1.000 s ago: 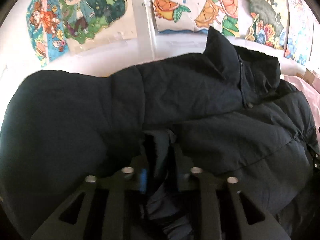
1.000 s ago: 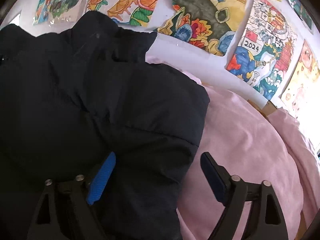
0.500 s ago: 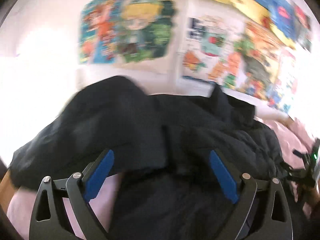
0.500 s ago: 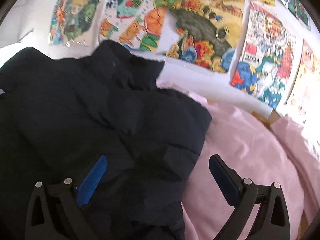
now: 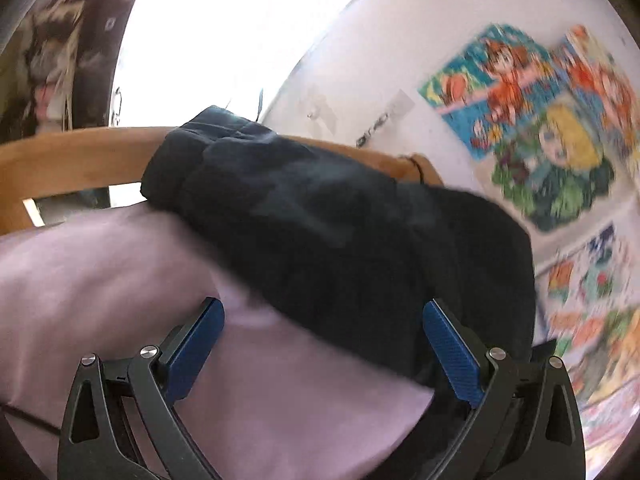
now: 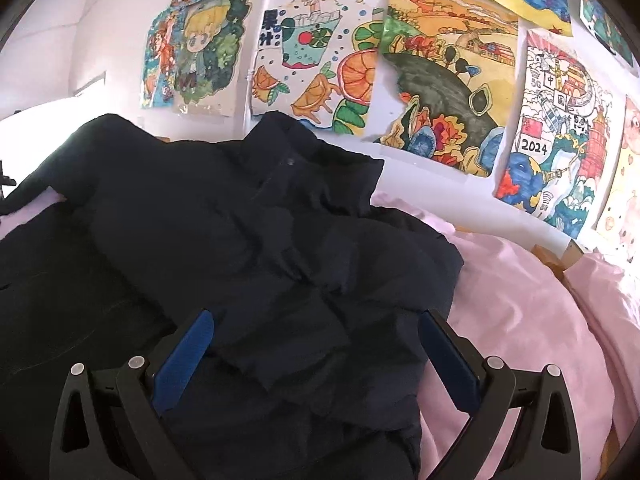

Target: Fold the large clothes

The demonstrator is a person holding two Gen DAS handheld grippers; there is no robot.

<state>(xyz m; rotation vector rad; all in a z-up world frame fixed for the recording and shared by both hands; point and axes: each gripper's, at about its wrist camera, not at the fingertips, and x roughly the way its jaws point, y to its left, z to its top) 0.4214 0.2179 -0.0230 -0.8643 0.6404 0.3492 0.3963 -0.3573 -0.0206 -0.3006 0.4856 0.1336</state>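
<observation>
Both your left gripper point(image 5: 322, 350) and right gripper point(image 6: 314, 350) gape empty, so the puffy jacket point(image 6: 256, 248) at frame centre may spring unfolded.

White wall point(image 6: 100, 20) carries children's coloured drawings point(image 6: 448, 80) taped in overlapping rows from 10 to 3 o'clock. Bed with pink bedding point(image 6: 520, 320) occupies 4 o'clock. Wooden bed rail point(image 5: 72, 160) runs at 9 o'clock. Overexposed window point(image 5: 224, 32) at 11 o'clock supplies strong daylight. Dark cluttered area point(image 5: 48, 60) at 10 o'clock, blurred.
</observation>
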